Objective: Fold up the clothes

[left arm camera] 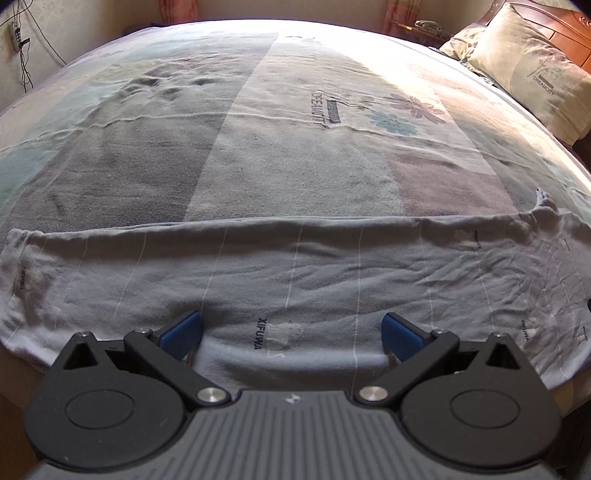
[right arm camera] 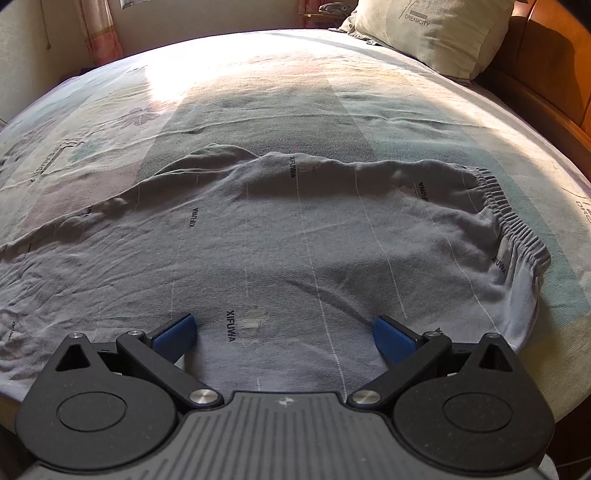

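Observation:
Grey pants with thin white stripes and small black lettering lie stretched across the near edge of the bed. In the left wrist view the legs run left to right, with the cuff at far left. My left gripper is open, its blue pads apart just above the fabric's near edge. The right wrist view shows the upper part of the pants, with the gathered elastic waistband at right. My right gripper is open too, low over the cloth, with nothing held between its fingers.
The bed wears a patchwork sheet with flower prints and sunlight at the far side. A pillow lies at the back right, also in the right wrist view as a pillow. A wooden bed frame runs along the right. Cables hang on the left wall.

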